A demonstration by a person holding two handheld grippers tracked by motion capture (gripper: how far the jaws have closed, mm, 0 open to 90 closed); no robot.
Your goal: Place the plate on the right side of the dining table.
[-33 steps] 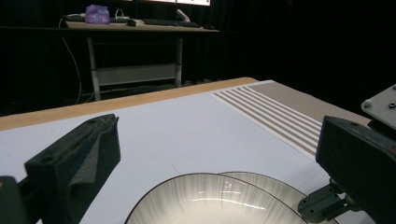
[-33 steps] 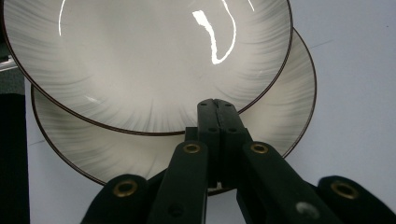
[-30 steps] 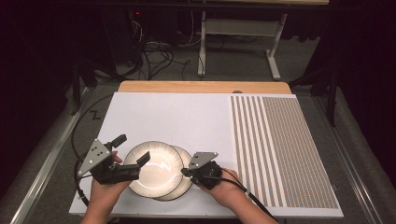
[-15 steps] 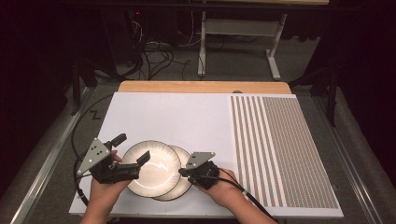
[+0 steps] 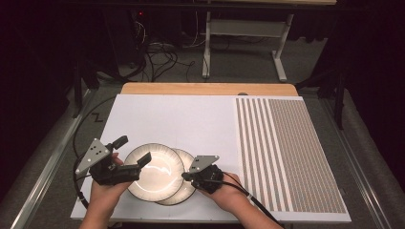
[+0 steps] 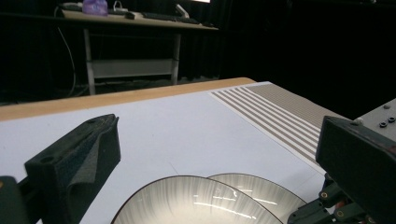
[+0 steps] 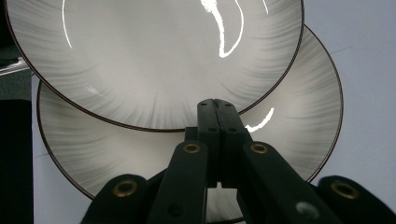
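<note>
Overhead view; two close gripper views

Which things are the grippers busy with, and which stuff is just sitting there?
Busy with:
- top plate
- bottom plate
- left gripper, open around the top plate's rim
- right gripper, shut, over the bottom plate

Just there:
- striped mat
- floor cables
- metal stand

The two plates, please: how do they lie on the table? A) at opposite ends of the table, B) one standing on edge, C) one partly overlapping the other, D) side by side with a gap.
C: the upper plate rests on and covers part of the lower plate, whose rim shows beyond it at its right.
</note>
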